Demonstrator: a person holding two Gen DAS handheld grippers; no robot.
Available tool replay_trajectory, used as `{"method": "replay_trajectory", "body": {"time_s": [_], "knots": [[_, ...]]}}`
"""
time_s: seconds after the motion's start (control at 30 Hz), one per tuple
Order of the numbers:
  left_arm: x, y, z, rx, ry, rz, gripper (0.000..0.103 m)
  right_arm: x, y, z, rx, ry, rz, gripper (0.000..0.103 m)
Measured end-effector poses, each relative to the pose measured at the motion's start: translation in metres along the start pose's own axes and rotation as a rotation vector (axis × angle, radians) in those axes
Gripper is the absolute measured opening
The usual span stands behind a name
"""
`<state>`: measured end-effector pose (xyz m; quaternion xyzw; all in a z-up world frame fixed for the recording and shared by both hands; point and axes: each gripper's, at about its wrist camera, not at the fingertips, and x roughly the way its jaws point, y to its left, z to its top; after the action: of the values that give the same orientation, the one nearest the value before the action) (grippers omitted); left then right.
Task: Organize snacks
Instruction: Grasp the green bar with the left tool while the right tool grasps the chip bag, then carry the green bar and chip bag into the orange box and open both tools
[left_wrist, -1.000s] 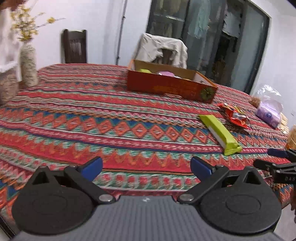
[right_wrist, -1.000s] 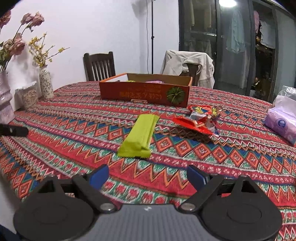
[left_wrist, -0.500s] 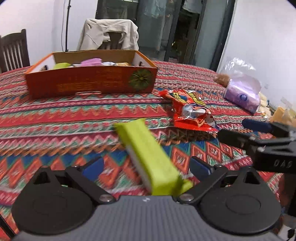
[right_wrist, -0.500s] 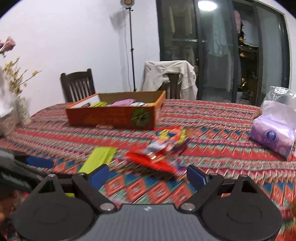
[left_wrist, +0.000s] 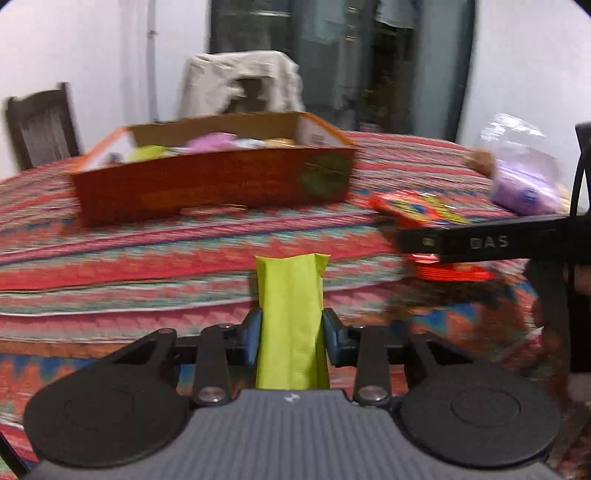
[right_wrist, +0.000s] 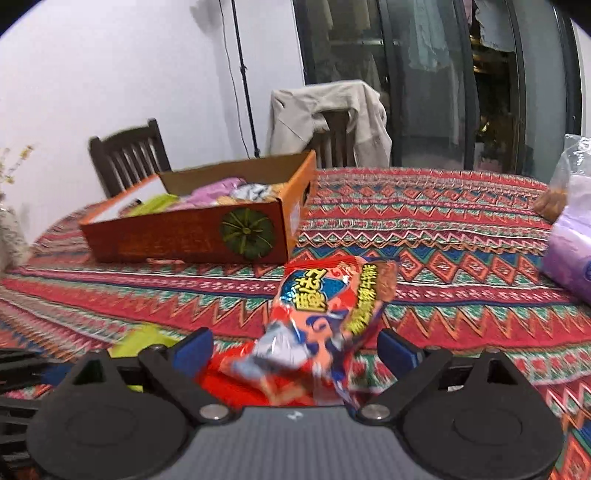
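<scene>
Two snacks are in play, one at each of my tongs. My left tongs (left_wrist: 291, 334) have clamped on the green packet (left_wrist: 290, 314), blue pads pressing its long sides near the middle, its far end pointing at the orange box (left_wrist: 214, 181) across the patterned counter (left_wrist: 147, 266). That packet looks light and fairly stiff, a slim bar shape, so a mid-length pinch should carry it without drooping. My right tongs (right_wrist: 295, 350) stand wide and are opening further, with the red crinkly bag (right_wrist: 325, 314) lying between the pads, not yet pressed. I judge that bag soft, puffy and slippery; I would take it across its narrow width near the middle, gently, since the contents may crush. A purple tissue pack (right_wrist: 570, 254) sits far right, well apart.
</scene>
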<state>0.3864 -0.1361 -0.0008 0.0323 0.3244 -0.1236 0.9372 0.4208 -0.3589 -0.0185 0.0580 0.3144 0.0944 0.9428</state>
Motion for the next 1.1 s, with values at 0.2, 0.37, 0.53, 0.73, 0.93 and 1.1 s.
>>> {"method": "replay_trajectory", "body": {"time_s": [0.2, 0.37, 0.53, 0.73, 0.93, 1.1], "knots": [[-0.016, 0.059, -0.003, -0.107, -0.006, 0.068, 0.035, 0.026, 0.022, 0.001, -0.079, 0.043, -0.001, 0.065], [-0.035, 0.082, -0.016, -0.143, -0.007, 0.072, 0.035, 0.012, 0.061, -0.016, -0.158, 0.054, 0.060, 0.050], [-0.064, 0.090, -0.033, -0.159, -0.024, 0.053, 0.035, -0.019, 0.107, -0.041, -0.197, 0.073, 0.156, 0.049], [-0.094, 0.095, -0.051, -0.160, -0.039, 0.037, 0.035, -0.063, 0.130, -0.067, -0.146, 0.062, 0.204, 0.048], [-0.112, 0.095, -0.058, -0.174, -0.063, 0.019, 0.035, -0.084, 0.135, -0.072, -0.149, 0.044, 0.179, 0.048], [-0.114, 0.092, -0.054, -0.174, -0.078, 0.008, 0.035, -0.093, 0.134, -0.068, -0.148, 0.022, 0.189, 0.048]]}}
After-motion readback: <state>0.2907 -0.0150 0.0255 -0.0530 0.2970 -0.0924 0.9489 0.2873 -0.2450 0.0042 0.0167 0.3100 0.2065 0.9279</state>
